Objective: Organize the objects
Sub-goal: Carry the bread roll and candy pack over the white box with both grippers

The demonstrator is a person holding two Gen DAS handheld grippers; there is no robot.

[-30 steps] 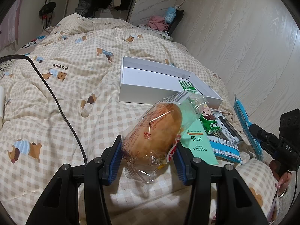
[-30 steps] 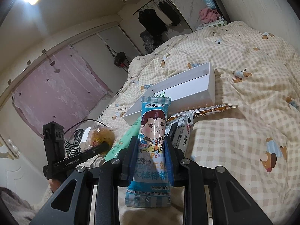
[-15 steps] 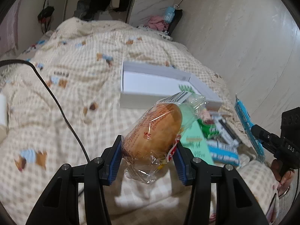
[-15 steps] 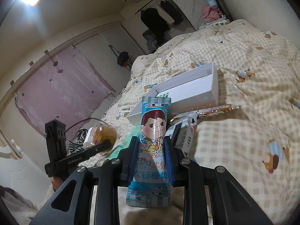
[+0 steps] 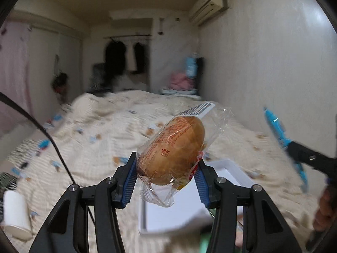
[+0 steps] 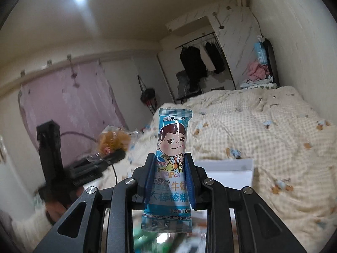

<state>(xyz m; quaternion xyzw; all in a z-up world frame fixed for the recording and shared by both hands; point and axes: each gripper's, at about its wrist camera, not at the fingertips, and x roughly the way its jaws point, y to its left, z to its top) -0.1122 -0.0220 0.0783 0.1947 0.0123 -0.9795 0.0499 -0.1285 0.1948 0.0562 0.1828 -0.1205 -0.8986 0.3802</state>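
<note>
The golden-brown bun in its clear plastic wrapper point(image 5: 174, 149) sits clamped between the blue-padded fingers point(image 5: 130, 181) of the left gripper point(image 5: 166, 179), its long axis tilted up and to the right, held in the air above the bed. The shallow white rectangular box point(image 5: 229, 169) lies directly below and just ahead of those fingers — so I judge the coming move to be a short drop forward and down. The right gripper point(image 6: 169, 181) is closed on a light-blue lollipop packet printed with a cartoon child's face point(image 6: 171, 158), standing upright; the same white box point(image 6: 229, 168) shows just beyond it, slightly right. Both loads hang near the box — which is nearer I cannot tell. Beneath everything spreads the cream checked quilt with small dog prints point(image 6: 263, 130).
</note>
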